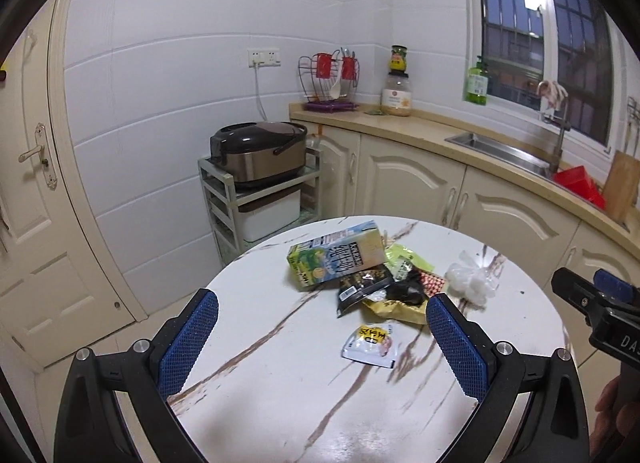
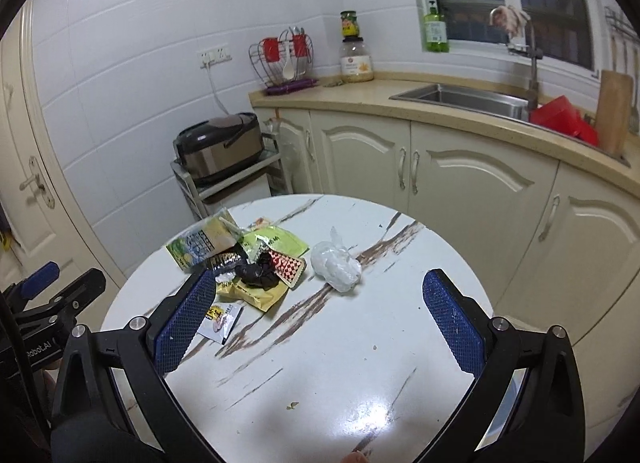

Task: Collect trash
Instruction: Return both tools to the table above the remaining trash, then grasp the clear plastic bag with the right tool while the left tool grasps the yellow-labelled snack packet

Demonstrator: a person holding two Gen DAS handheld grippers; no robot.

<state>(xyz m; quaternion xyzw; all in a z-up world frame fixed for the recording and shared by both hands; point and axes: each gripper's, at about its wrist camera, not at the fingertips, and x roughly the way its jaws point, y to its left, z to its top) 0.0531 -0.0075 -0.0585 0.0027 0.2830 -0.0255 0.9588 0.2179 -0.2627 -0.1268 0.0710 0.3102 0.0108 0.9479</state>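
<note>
On round marble-patterned table (image 1: 248, 343): heaped wrappers topped by green drink carton (image 1: 336, 259), small white sachet (image 1: 370, 346) lying just in front, knotted clear plastic bag (image 2: 335, 265) off to the right. Left gripper (image 1: 322, 339) spread wide, holding nothing, hovering above the near side; right gripper (image 2: 320, 319) likewise wide and bare. Likely trouble: thin sachet sliding flat under the pads, or carton tipping and scattering the loose pile toward the rim

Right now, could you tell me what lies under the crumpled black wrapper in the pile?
The crumpled black wrapper lies on a yellow packet and a red-patterned wrapper; anything beneath is hidden.
</note>
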